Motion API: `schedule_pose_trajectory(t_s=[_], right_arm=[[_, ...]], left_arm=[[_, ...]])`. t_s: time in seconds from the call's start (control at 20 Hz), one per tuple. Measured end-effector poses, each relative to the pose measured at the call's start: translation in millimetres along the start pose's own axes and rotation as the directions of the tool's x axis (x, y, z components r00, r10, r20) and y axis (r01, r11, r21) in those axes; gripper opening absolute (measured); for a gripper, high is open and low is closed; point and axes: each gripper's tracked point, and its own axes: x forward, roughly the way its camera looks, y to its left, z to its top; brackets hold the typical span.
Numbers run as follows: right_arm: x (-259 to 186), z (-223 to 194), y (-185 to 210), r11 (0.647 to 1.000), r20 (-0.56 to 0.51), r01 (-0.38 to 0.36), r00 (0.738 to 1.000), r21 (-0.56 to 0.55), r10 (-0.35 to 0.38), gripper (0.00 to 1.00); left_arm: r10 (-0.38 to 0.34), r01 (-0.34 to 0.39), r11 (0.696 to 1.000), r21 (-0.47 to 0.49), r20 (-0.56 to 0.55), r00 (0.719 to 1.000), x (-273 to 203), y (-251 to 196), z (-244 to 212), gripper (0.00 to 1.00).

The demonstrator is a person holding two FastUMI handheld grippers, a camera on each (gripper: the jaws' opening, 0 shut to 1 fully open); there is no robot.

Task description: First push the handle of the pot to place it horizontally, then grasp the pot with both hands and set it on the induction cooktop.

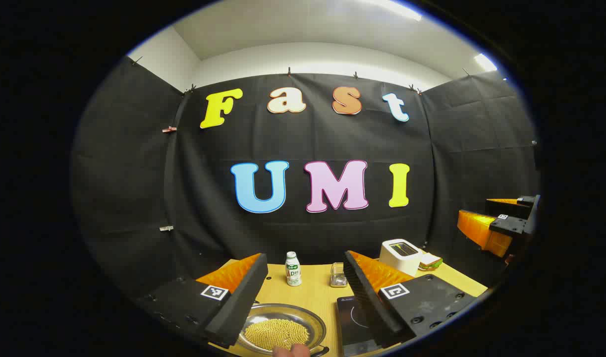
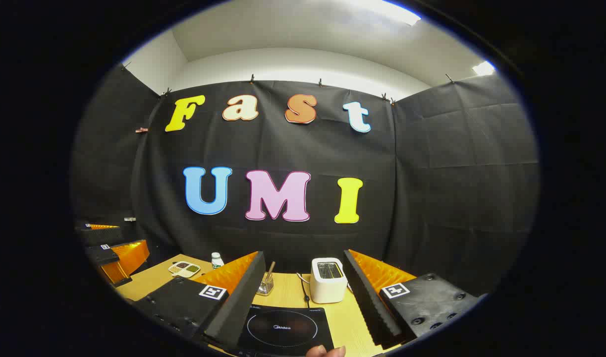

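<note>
Right under the left gripper (image 1: 303, 297), between its widely spread fingers, sits the pot (image 1: 281, 329), a shallow metal pan heaped with small yellow grains, low and close at the near edge of the wooden table (image 1: 315, 292). Its dark handle (image 1: 318, 351) pokes out at the near right of the rim; how it lies I can't quite tell, since it's cut off at the bottom. Just beside the pot, to its right, lies the induction cooktop (image 1: 355, 320), and the right gripper (image 2: 303, 302) hangs over that, fingers apart as well, gripping nothing. So the left one is nearer the pot, and I'd say the handle push falls to it. Both grippers are held level, pointing toward the back wall. Farther off stand a small bottle (image 1: 293, 268), a toaster (image 2: 328, 280) and a little glass holder (image 1: 338, 274).
</note>
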Motion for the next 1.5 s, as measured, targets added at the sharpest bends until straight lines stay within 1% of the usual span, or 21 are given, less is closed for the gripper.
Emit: schedule_pose_trajectory(t_s=[0.05,0.85,0.9,1.0,1.25,1.3,1.45,1.5], right_arm=[[0.4,0.1,0.5,1.0,0.001,0.0,1.0,0.001,0.0,0.98],[-4.6,-0.1,-3.6,1.0,-0.004,0.009,1.0,0.001,-0.009,0.98],[-4.4,-0.1,-4.1,1.0,-0.004,0.01,1.0,0.002,-0.01,0.96],[-3.1,-0.2,-4.4,1.0,-0.005,0.012,1.0,0.003,-0.012,0.98],[-1.4,-0.7,-6.1,1.0,-0.004,0.016,1.0,0.0,-0.016,0.97],[-1.4,-0.4,-6.7,1.0,-0.003,0.017,1.0,0.001,-0.017,0.96],[-0.6,-0.4,-8.4,1.0,-0.001,0.023,1.0,-0.001,-0.023,0.98],[-0.4,0.0,-9.0,1.0,-0.002,0.025,1.0,-0.002,-0.025,0.98]], left_arm=[[0.0,0.0,1.0,0.001,0.002,1.0,-1.3,0.0,0.5,0.96],[0.0,0.0,1.0,0.006,0.007,1.0,-4.1,1.0,3.6,0.95],[0.001,-0.001,1.0,0.006,0.007,1.0,-3.3,0.8,3.7,0.95],[0.003,-0.003,1.0,0.002,0.004,1.0,-3.1,1.3,2.9,0.95],[0.005,-0.005,1.0,-0.006,0.002,1.0,0.2,1.2,2.2,0.96],[0.003,-0.003,1.0,-0.006,0.004,1.0,0.2,0.7,3.6,0.95],[-0.012,0.012,1.0,-0.007,0.015,1.0,-0.1,-2.2,5.5,0.95],[-0.031,0.031,0.999,-0.014,0.027,0.999,-0.3,-5.8,9.2,0.95]])
